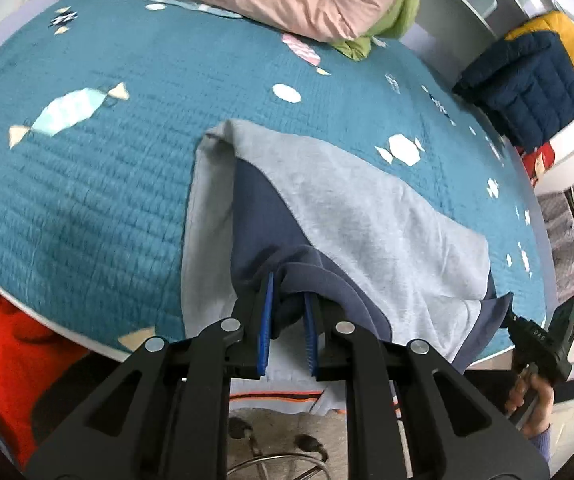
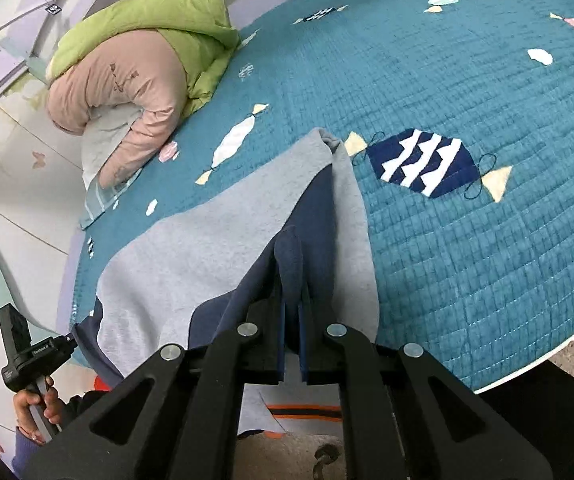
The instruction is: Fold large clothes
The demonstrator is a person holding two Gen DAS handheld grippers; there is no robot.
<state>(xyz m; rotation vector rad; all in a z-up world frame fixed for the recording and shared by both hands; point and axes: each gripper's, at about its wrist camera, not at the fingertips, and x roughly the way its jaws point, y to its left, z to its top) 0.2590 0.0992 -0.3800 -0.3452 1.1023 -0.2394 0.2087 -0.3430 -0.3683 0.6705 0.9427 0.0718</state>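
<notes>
Left wrist view first: the left gripper (image 1: 287, 316) has its blue pads pinching a bunched navy edge of the garment (image 1: 351, 208), a grey and navy piece spread on the teal quilted bed (image 1: 107, 200). From this gripper the cloth runs forward and away, its long axis reaching toward the far folded corner. Off to the right in the same view, the right hand (image 1: 531, 400) holds its own tool at the bed's near edge. Right wrist view shows the right gripper (image 2: 291, 320) pressed onto another navy fold of the garment. Both grips sit along the near hem, equally close, so I would judge the next move carries that hem forward over the grey panel.
</notes>
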